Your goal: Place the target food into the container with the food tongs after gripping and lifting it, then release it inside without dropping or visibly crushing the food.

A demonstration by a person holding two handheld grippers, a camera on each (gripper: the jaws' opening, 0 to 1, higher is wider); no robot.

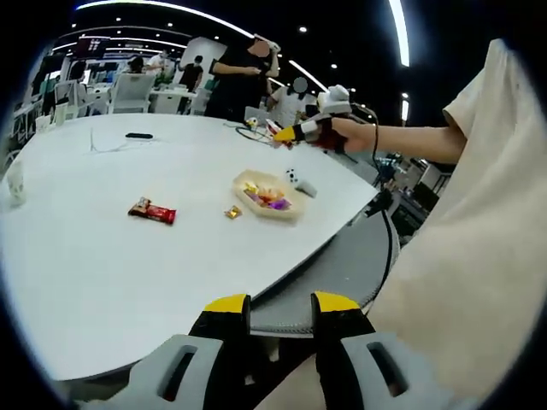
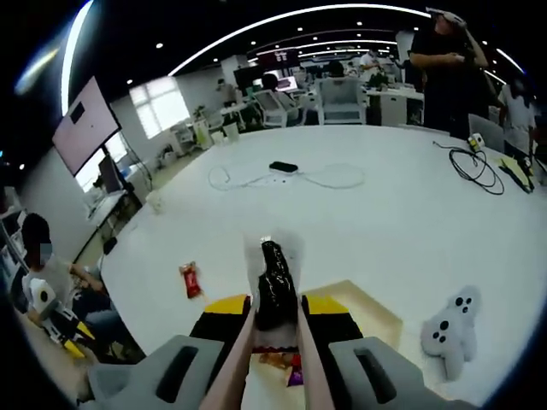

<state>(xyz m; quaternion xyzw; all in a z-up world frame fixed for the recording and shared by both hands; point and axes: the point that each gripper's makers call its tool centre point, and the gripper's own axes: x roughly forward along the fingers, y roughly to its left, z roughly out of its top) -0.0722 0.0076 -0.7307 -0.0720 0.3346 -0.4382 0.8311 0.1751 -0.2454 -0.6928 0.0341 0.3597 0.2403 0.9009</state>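
In the right gripper view, the right gripper [image 2: 275, 309] has its jaws clenched on the food tongs [image 2: 272, 350], which pinch a dark wrapped food [image 2: 275, 286] above the container [image 2: 376, 318]. The left gripper view shows the left gripper [image 1: 281, 305] with released jaws off the white surface [image 1: 128, 265], the container at 12 o'clock and a red snack [image 1: 153, 210] at 10.

Left gripper view: camera low, back off near edge of white surface [image 1: 102, 282], looking across it; tray [image 1: 267, 193] small at frame centre, well away; other gripper [image 1: 295, 132] upper right of centre, held above surface. Right gripper view: camera above surface [image 2: 385, 231], close over tray [image 2: 376, 316] at lower centre, facing across toward far chairs, wall screen upper left. Shared: white surface, tray, red wrapper [image 1: 152, 211] [image 2: 191, 279], white plush toy [image 1: 299, 181] [image 2: 451, 331], black cable, standing person in black.
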